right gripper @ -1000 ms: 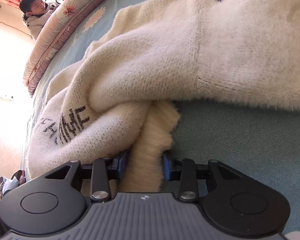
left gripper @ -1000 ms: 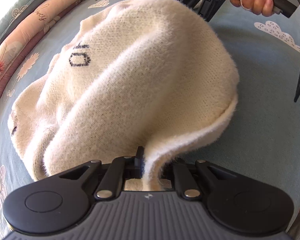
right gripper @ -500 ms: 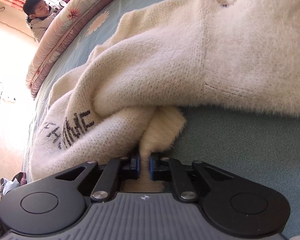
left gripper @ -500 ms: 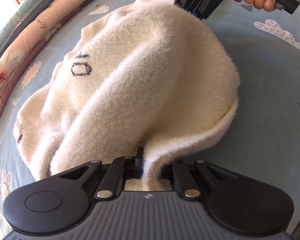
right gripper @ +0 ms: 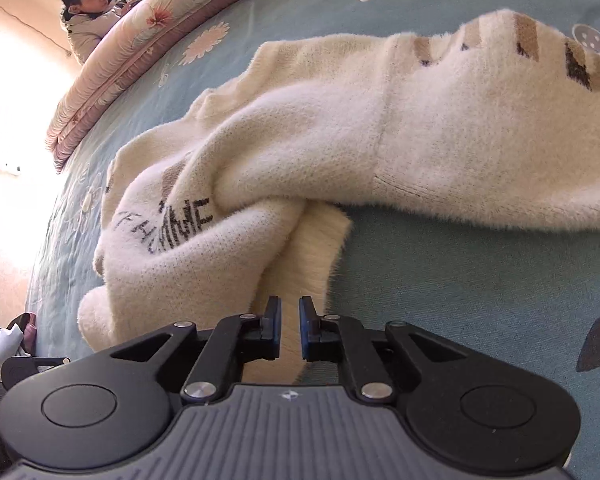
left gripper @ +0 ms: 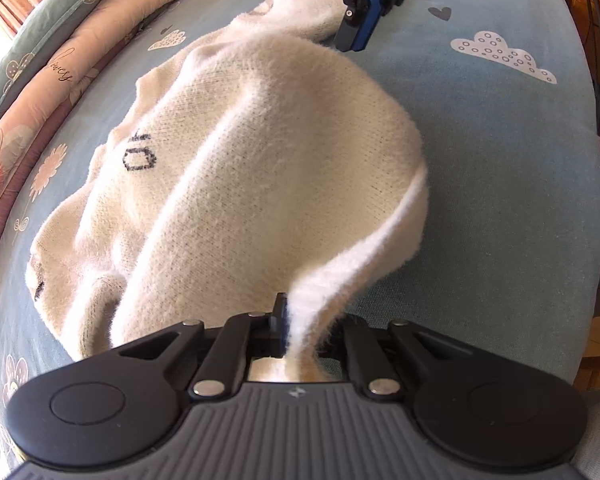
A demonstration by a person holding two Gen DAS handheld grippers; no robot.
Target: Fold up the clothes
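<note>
- While it lies in a soft heap on the bed, the cream sweater shows dark letters on its front and brown and black marks near one end.
- Its fluffy edge is pinched tight in the jaws of the left gripper, and that edge curves up off the bed in a thin white band.
- At the far end, the right gripper has a flat, furry strip of the sweater between its jaws. They stand narrow and are opening, and I cannot tell if the pads press the strip.
- A fat fold rolls over that strip, and one sleeve part stretches off to the right.
- Open blue bed sheet lies on the right of the sweater, with cloud and heart prints on it.
- A folded pink flowered quilt runs along the far left side of the bed, well apart from the sweater.
- Fuzzy knit yarn covers the whole sweater.
- A person sits past the quilt.
</note>
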